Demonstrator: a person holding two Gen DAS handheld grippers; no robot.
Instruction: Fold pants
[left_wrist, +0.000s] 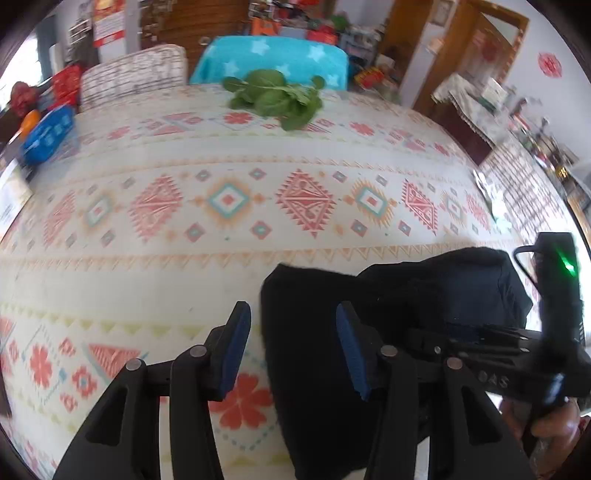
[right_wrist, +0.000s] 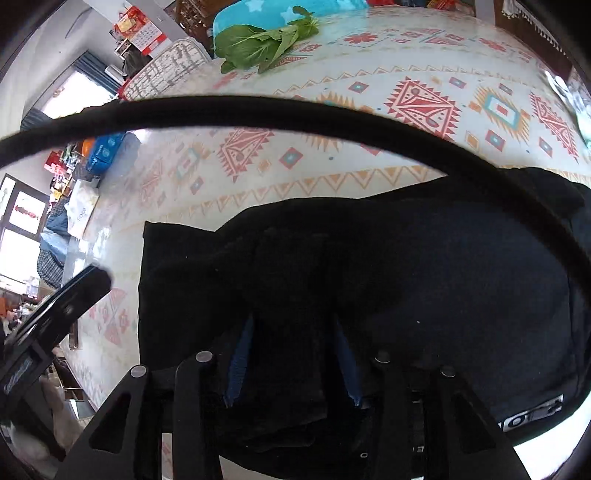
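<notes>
The left gripper (left_wrist: 293, 347) has its blue-padded jaws spread, the edge of the black pants (left_wrist: 321, 369) lying in the gap between them. The right gripper (right_wrist: 291, 354) also stands spread, with dark cloth bunched between its pads; whether they press it cannot be told. The pants (right_wrist: 406, 277) lie in a folded heap on the patterned tablecloth (left_wrist: 229, 199). A black cable (right_wrist: 258, 107) arcs across the right view. At the far edge rest leafy greens (left_wrist: 277, 98).
</notes>
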